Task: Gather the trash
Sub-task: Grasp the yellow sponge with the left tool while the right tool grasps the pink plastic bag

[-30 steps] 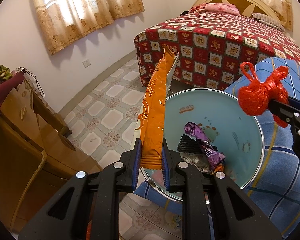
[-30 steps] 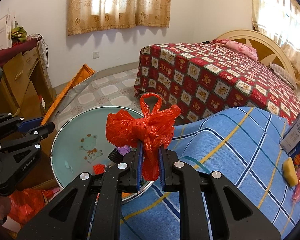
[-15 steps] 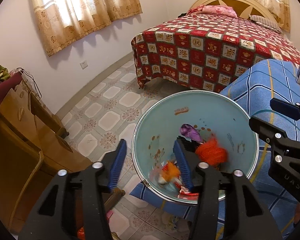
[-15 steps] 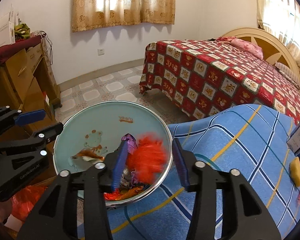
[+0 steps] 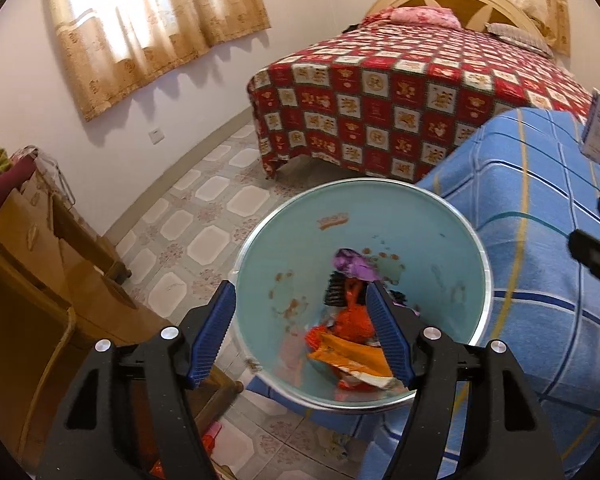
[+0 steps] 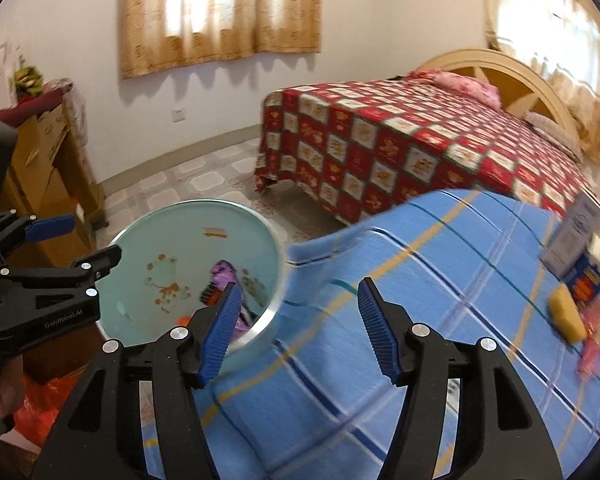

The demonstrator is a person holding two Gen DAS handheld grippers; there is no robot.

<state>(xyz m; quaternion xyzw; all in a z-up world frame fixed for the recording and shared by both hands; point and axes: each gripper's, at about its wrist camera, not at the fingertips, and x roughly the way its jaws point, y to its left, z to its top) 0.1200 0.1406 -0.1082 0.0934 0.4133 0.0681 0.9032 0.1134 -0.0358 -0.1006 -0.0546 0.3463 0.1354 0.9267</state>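
Observation:
A pale blue trash bin (image 5: 420, 236) stands beside the blue-striped table; it also shows in the right wrist view (image 6: 180, 248). Inside lie the orange snack wrapper (image 5: 352, 360), the red plastic bag (image 5: 354, 318) and a purple wrapper (image 5: 354, 266). My left gripper (image 5: 302, 326) is open and empty above the bin's near rim. My right gripper (image 6: 298, 318) is open and empty, over the edge of the blue-striped cloth (image 6: 420, 300) to the right of the bin. A yellow sponge (image 6: 566, 316) and red wrappers (image 6: 596, 340) lie on the cloth at the right.
A bed with a red patterned cover (image 5: 400, 92) stands behind. A wooden dresser (image 5: 28, 264) is at the left. A white carton (image 6: 572, 236) and a blue packet (image 6: 588, 282) stand on the cloth at the right. Tiled floor (image 5: 204, 216) lies between.
Both grippers opened: the orange wrapper and the red bag dropped into the bin. My right gripper has since swung to the right, over the cloth.

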